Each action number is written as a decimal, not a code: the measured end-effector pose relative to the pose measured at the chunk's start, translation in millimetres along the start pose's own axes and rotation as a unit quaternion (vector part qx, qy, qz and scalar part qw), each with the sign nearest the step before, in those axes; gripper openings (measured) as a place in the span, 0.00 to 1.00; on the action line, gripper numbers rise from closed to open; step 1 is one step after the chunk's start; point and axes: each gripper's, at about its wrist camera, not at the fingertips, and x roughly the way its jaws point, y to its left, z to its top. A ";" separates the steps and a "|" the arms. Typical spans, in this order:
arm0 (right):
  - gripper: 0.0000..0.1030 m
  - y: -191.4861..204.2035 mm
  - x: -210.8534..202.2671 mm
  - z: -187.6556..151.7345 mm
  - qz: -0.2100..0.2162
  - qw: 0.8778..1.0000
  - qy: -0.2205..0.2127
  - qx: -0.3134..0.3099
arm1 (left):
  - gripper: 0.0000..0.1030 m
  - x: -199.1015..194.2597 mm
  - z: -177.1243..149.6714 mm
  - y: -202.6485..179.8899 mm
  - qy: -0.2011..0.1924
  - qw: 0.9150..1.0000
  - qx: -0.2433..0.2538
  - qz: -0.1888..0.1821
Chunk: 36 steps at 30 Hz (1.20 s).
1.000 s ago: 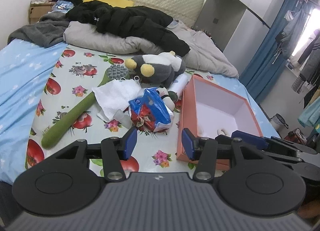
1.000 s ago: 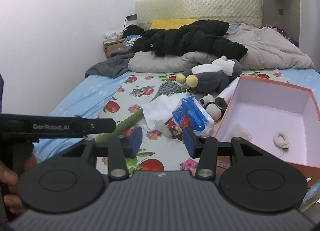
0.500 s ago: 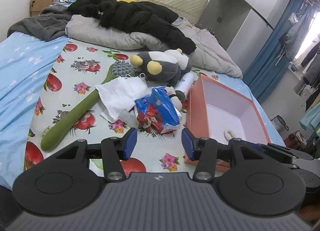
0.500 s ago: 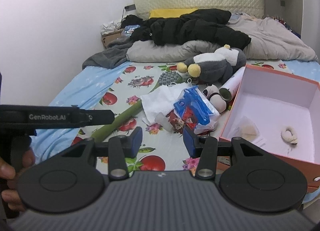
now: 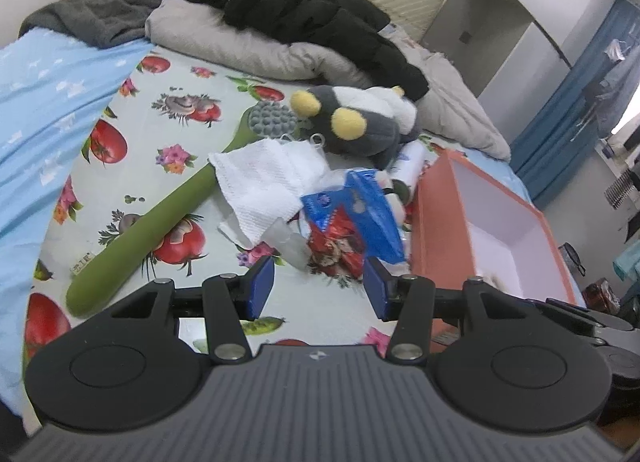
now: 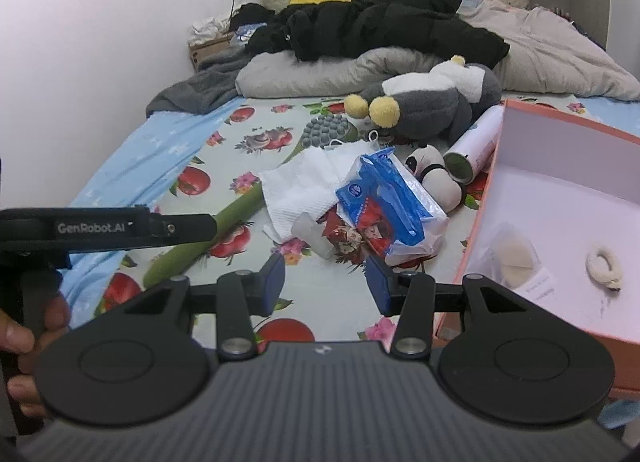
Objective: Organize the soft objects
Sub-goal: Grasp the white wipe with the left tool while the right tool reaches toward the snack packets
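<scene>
While both grippers hover empty | left gripper (image 5: pixel 318 288), right gripper (image 6: pixel 326 282): fingers wide | step: approach | next: grasp tissue pack (image 6: pixel 390 209) beside box (image 6: pixel 492 189)

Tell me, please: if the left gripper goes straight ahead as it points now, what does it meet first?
Probably the red packet under the blue tissue pack; it lies just beyond the open left gripper. Depth is uncertain.
</scene>
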 end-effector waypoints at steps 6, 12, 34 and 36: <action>0.46 -4.1 42.3 1.3 0.000 1.000 0.022 -0.010 | 0.54 49.7 2.0 24.6 0.020 1.000 -0.014 0.012; 0.46 -5.3 84.2 3.5 0.008 0.999 0.043 -0.013 | 0.54 96.2 4.7 48.9 0.036 0.999 -0.033 0.020; 0.42 -11.1 180.0 21.4 0.008 0.996 0.085 -0.018 | 0.28 196.4 31.5 97.2 0.035 0.992 -0.116 0.021; 0.34 -13.3 179.3 22.8 0.009 0.996 0.086 -0.008 | 0.08 200.9 32.1 96.0 0.044 0.993 -0.110 0.027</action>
